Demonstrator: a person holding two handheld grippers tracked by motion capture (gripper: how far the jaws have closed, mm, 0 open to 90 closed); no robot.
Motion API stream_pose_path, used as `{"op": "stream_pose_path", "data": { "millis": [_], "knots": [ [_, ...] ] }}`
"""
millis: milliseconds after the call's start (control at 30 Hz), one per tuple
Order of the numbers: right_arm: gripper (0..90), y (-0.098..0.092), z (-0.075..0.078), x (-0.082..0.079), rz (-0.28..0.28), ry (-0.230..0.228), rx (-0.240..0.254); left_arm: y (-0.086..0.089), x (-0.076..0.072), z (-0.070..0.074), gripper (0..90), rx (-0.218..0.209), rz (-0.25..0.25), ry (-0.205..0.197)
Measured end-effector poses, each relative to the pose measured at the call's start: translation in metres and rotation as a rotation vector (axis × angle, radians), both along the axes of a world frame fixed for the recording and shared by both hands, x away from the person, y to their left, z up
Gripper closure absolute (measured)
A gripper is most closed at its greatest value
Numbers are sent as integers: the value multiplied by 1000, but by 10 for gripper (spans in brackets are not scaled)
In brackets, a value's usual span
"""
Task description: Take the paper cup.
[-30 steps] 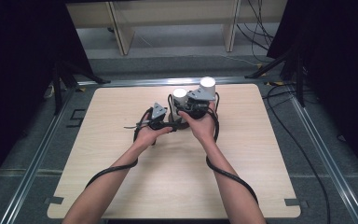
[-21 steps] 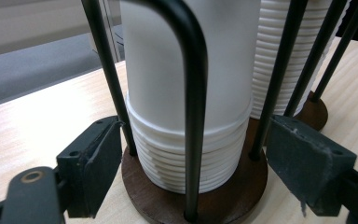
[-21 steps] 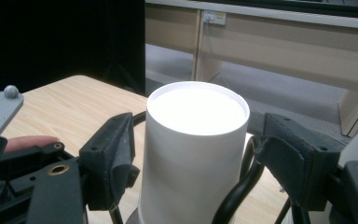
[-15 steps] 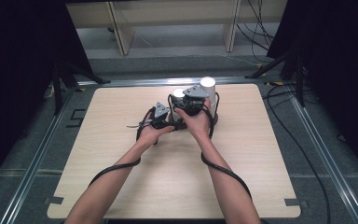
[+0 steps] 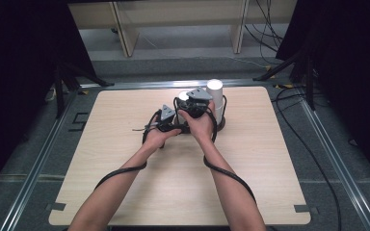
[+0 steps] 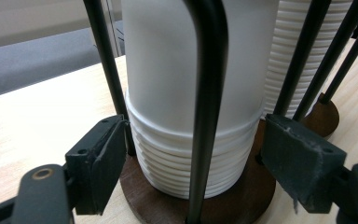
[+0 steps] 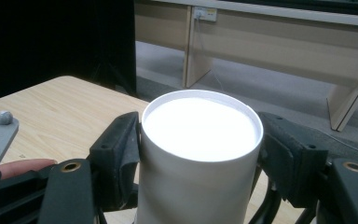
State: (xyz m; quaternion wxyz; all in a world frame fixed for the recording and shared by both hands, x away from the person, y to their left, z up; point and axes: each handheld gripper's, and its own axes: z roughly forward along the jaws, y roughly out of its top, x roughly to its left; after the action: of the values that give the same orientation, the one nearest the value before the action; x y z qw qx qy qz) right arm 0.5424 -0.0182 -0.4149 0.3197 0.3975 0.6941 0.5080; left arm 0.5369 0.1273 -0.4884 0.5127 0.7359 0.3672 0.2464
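Setting: a light wooden desk (image 5: 125, 183), with both hands working near its far middle.
Cup holder: a round dark wooden base (image 6: 242, 196) with upright black wire rods (image 6: 205, 93), standing on the desk.
Cup stack: nested white paper cups (image 6: 191, 70) set upside down inside the rods, ribbed rims piled at the base; a second ribbed stack (image 6: 291, 46) stands just behind.
Left gripper (image 6: 193, 163): low at the base; its jaws have just been closing and flank the stack's rims and the rods, the pads not clearly pressing.
Right gripper (image 7: 200, 149): at the stack's top; its jaws have just been closing and clamp the topmost cup (image 7: 200, 140) on both sides.
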Motion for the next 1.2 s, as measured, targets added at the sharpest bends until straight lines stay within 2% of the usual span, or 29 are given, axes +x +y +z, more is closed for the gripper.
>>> {"op": "stream_pose_path", "data": {
  "millis": [67,100,133,167,200,233,300,333,433,467,500,533,667,700,800,1033,1100,1133,1167,1200],
  "knots": [
    [328,0,0,0,-1,0,3,0,0,0,227,-6,-2,0],
    [331,2,-1,1,-2,11,27,0,0,1,230,22,-8,6],
    [331,2,-1,1,-2,11,27,0,0,1,233,22,-8,6],
    [333,1,-1,1,-12,-5,7,0,0,1,233,24,-8,6],
    [336,1,-1,0,-11,24,33,-1,-1,0,234,3,-1,4],
    [341,0,-1,0,-7,26,55,-1,0,0,234,-1,-4,1],
    [342,0,-1,0,-4,22,59,-1,0,0,235,-3,-4,1],
    [345,-1,0,0,-5,3,59,-1,-1,1,235,3,-1,4],
    [349,-1,4,-3,-6,8,66,-1,0,1,235,7,-2,3],
    [349,-1,5,-3,1,-3,74,1,0,2,235,32,-10,3],
    [350,-2,7,-2,-3,-23,65,1,0,1,235,24,-9,0],
    [350,-1,9,-4,-6,-6,79,1,1,1,234,19,-8,-1],
    [351,-3,15,-5,7,-23,87,0,0,1,233,24,-2,1],
    [351,-4,16,-5,13,-43,73,0,0,1,233,24,-2,1],
    [352,-4,20,-7,6,-22,90,-1,0,1,231,11,2,-6],
    [353,-4,36,-12,16,-65,97,0,-2,2,227,23,5,-5],
    [354,-5,40,-13,20,-68,94,3,-1,3,225,59,-11,-9],
    [354,-5,42,-13,22,-87,94,2,-2,4,223,50,-4,-6],
    [354,-5,44,-15,18,-68,105,3,-2,4,219,61,-6,-6],
    [354,-5,46,-15,17,-74,103,3,-2,4,215,61,-4,-6]
  ]
}}
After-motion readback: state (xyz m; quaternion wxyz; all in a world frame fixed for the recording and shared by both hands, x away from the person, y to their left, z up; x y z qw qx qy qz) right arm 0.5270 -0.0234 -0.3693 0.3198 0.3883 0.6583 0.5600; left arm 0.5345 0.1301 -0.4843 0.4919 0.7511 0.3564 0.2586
